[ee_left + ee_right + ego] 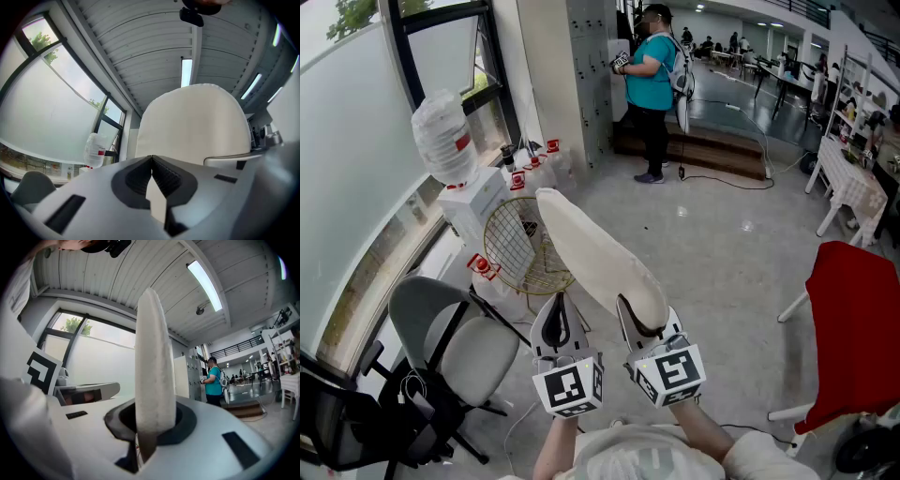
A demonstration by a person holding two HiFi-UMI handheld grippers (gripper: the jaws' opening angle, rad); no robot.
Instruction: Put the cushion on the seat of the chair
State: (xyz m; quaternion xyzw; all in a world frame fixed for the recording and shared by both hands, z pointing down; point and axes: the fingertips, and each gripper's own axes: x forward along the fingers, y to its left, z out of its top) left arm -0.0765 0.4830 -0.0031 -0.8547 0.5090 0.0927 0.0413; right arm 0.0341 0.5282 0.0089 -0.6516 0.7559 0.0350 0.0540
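Observation:
A cream, oval cushion (595, 251) is held up in the air, slanting up and to the left from my right gripper (642, 317), which is shut on its lower edge. In the right gripper view the cushion (153, 376) stands edge-on between the jaws. My left gripper (560, 319) hangs just left of the cushion, shut, with nothing in it; its tips (151, 157) meet in front of the cushion's broad face (197, 122). The grey office chair (476, 361) stands below and to the left, its seat bare.
A water dispenser with a bottle (445, 141) and a round wire fan grille (523, 246) stand by the window behind the chair. A red-covered chair (855, 328) is at the right. A person in a teal shirt (653, 66) stands far back.

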